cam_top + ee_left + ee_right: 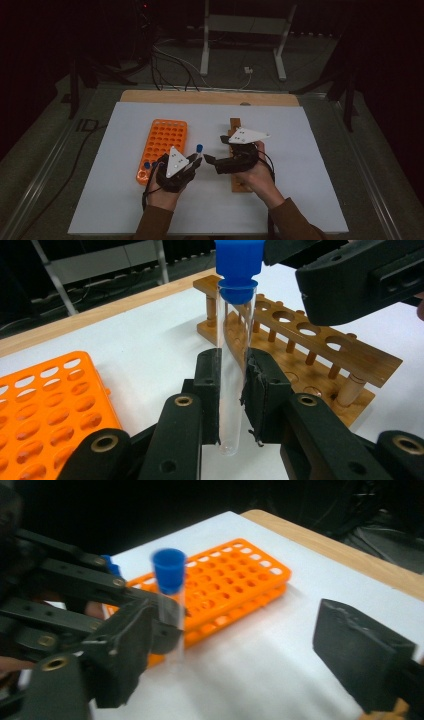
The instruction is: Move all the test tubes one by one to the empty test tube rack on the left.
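Observation:
A clear test tube [235, 325] with a blue cap [239, 265] stands upright between the pads of my left gripper [231, 395], which is shut on its lower half. In the high view the left gripper [194, 161] holds the tube [198, 153] just right of the orange rack [162, 142]. My right gripper [210, 160] faces it from the right, over the wooden rack [235, 125]. In the right gripper view the right gripper [240, 655] stands open, its jaws wide apart, with the tube [170, 605] close to its left jaw but not pressed.
The orange rack [45, 405] has several empty holes and a blue-capped tube [146, 165] at its near end. The wooden rack [310, 347] lies behind the held tube. A white sheet [300, 150] covers the table; its wooden edge [210, 97] runs along the back.

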`<state>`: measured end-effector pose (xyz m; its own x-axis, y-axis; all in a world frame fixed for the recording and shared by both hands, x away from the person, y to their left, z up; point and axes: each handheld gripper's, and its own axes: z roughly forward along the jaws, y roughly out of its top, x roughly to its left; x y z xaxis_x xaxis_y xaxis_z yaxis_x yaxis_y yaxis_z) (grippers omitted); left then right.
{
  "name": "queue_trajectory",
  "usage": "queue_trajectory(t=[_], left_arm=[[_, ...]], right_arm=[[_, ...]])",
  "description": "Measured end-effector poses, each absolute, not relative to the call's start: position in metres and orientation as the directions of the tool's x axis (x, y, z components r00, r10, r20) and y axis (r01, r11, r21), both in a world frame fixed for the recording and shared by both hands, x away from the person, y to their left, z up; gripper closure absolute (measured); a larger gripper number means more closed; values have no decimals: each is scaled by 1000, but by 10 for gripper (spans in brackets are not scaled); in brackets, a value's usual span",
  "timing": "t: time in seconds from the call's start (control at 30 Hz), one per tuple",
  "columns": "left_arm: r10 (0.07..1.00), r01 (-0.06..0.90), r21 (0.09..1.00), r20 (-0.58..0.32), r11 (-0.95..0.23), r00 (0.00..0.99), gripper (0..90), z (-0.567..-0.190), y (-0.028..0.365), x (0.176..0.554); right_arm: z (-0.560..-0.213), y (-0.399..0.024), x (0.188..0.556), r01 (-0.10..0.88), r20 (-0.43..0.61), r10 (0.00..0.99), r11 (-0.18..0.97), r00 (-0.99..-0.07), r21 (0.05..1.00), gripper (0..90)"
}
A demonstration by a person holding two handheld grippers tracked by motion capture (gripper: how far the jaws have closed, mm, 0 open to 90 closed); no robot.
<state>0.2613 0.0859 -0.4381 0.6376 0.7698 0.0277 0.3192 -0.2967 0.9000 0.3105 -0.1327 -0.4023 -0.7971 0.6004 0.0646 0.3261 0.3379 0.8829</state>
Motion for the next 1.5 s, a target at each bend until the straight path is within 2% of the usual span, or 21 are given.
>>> queue_trajectory(t=[0.3,0.57,1.03,1.5], left_arm=[[773,317,904,21,-285,634,773,-434,93,260],[782,316,910,14,-268,623,772,-431,102,257],[801,307,922,6,-237,598,772,-424,121,254],[806,302,926,5,-227,592,772,-423,126,252]], right_arm=[[-411,-142,317,351,73,627,332,-775,876,42],[-415,-153,317,357,71,649,321,-758,878,5],[-428,-202,301,317,39,681,289,-731,903,4],[-448,-246,286,331,57,716,248,-695,910,5]])
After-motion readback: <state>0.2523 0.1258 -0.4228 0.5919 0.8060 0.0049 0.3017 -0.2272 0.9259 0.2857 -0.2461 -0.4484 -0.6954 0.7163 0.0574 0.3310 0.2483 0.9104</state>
